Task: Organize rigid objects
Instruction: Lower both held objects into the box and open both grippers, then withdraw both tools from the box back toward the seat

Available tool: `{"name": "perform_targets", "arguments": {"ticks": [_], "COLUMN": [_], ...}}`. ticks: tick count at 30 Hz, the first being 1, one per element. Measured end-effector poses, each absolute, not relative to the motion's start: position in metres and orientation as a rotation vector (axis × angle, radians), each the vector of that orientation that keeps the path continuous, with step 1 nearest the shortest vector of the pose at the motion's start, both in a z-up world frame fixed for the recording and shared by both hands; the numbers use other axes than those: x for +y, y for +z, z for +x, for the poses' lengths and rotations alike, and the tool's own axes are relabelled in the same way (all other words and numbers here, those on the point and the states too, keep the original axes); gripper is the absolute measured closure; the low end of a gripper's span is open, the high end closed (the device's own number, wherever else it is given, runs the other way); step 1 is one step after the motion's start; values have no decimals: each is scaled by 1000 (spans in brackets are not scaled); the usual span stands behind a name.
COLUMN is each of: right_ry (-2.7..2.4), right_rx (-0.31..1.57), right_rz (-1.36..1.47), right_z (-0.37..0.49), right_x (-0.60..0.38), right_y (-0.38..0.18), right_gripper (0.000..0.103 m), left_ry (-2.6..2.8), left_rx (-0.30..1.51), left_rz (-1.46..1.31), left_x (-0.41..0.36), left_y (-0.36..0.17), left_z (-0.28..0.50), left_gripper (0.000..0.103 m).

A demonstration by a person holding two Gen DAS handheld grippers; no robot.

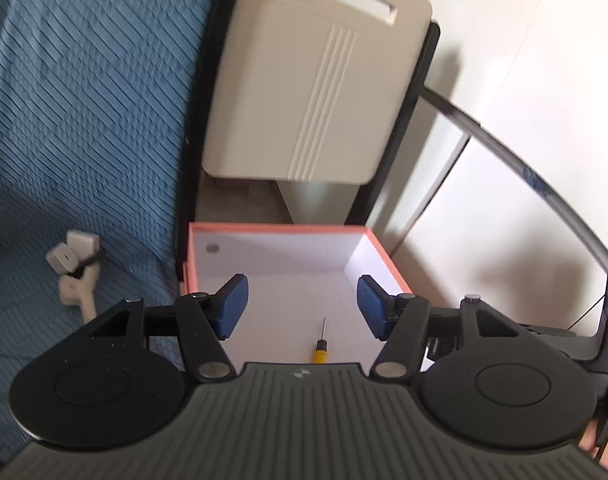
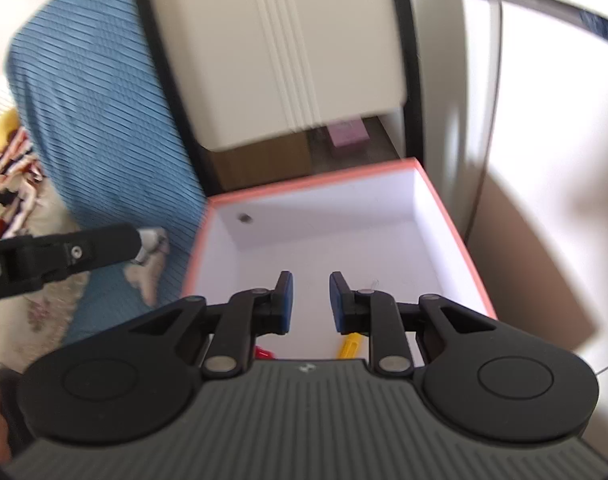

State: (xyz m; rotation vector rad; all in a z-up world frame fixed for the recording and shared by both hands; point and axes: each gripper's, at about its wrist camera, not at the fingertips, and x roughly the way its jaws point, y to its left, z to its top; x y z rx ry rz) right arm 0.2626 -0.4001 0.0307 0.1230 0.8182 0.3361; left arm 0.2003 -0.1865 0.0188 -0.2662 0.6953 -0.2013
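A pink-rimmed box with a white inside (image 1: 279, 229) stands beside a blue-covered bed. A small screwdriver with a yellow handle (image 1: 321, 343) lies on its floor. My left gripper (image 1: 302, 304) hovers above the box, open and empty. The box also shows in the right wrist view (image 2: 444, 204). My right gripper (image 2: 311, 302) is open and empty above it. A yellow piece (image 2: 351, 345) and a red piece (image 2: 263, 353) show just under its fingers. White chargers with a cable (image 1: 76, 266) lie on the bed.
A beige plastic chair (image 1: 312, 80) stands behind the box. The blue bedspread (image 1: 83, 120) fills the left. A white wall (image 1: 524, 160) and a dark curved rod (image 1: 524, 168) are on the right. The left gripper's body (image 2: 55, 258) reaches in at the left of the right wrist view.
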Motion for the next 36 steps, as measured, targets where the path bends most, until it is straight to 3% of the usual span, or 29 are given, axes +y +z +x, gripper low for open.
{"name": "perform_targets", "arguments": {"ticks": [14,36], "right_ry": [430,519], "right_rx": [709,796], "right_rz": [31,-11], "right_z": [212,178], "right_x": [-331,-247], "right_y": [69,6], "right_gripper": [79,79], "left_ry": [-136,-26], "left_rx": [554,565], "left_rz": [-274,-309], "left_x": [-113,-21], "left_y": [51,-19], "left_z": [138,89], "left_gripper": [37,37]}}
